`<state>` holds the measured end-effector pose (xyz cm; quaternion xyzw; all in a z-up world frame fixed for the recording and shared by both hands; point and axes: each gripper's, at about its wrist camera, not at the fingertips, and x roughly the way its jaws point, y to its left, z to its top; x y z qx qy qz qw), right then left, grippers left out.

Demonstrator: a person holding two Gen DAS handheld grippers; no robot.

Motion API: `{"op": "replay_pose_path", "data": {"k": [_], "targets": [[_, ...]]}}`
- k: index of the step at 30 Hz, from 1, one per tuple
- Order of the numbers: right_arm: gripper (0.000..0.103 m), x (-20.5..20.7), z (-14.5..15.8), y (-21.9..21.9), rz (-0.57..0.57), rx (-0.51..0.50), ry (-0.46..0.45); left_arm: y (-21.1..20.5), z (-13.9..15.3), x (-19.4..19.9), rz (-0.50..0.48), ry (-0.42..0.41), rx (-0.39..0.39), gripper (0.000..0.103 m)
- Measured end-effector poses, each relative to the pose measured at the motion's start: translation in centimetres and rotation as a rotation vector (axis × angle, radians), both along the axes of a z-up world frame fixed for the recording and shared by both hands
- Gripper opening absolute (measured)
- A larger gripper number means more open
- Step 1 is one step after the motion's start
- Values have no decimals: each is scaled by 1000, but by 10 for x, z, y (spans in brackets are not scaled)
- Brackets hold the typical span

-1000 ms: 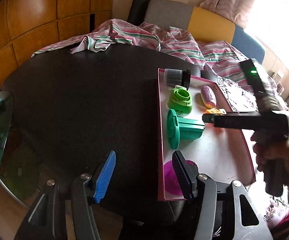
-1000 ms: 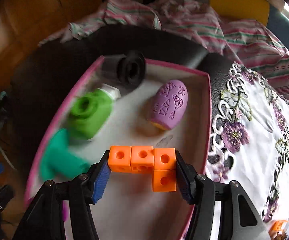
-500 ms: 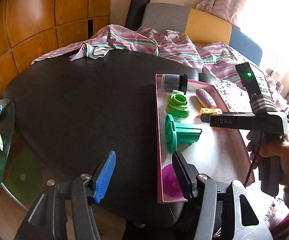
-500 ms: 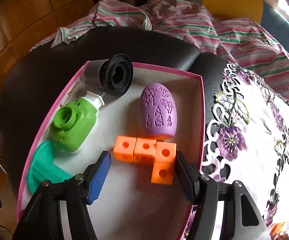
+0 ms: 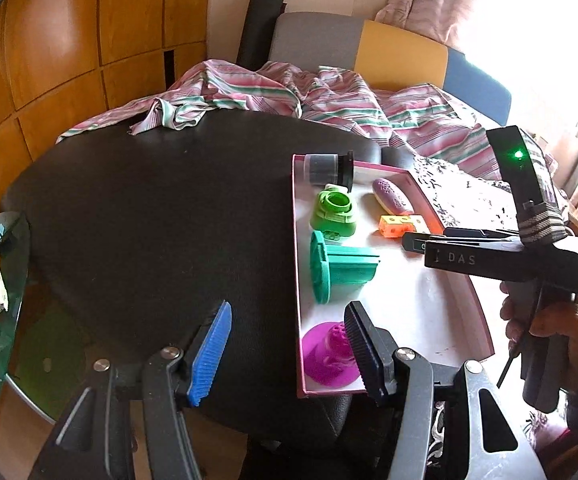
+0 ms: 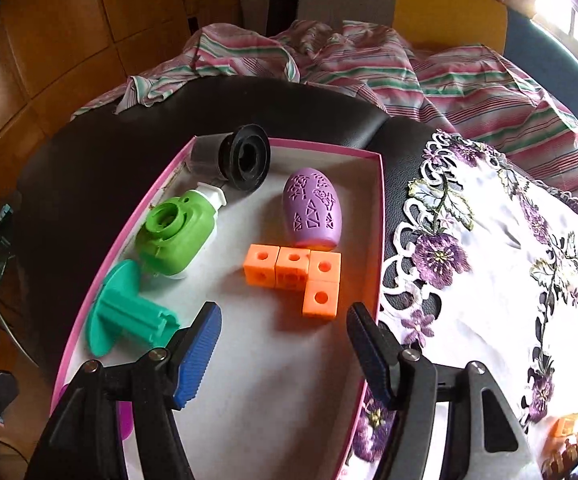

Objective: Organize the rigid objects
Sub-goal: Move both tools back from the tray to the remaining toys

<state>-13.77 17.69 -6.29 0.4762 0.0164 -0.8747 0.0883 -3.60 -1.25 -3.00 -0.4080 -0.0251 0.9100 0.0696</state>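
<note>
Your right claw (image 6: 285,344) has just been opening and now stands spread with nothing between its fingers, just short of the orange blocks (image 6: 295,276). Those blocks lie in the pink tray (image 6: 379,216) beside the purple egg (image 6: 313,210). Your left claw (image 5: 287,344) hangs spread and empty over the tabletop (image 5: 149,220).

Both wrist views look steeply down, sharing the pink tray (image 5: 297,264); the right sits nearer above it.

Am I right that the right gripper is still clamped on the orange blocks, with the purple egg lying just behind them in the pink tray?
Not quite. The right gripper is open; its jaws have just been opening, and nothing sits between them. The orange blocks lie free on the pink tray floor ahead of the fingertips. The purple egg is indeed just behind them. The right wrist view shows this.
</note>
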Motion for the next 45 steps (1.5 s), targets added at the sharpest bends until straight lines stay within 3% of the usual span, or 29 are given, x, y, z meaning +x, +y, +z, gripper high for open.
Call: {"op": "replay_pose_path", "data": {"k": [30,45], "targets": [[66,49,24,38,-72,-48,71,31,-1,9,-92,-10,-30,60],[66,78,30,117,-224,-47,73,56,2,8,-158,-8,-42,62]]}}
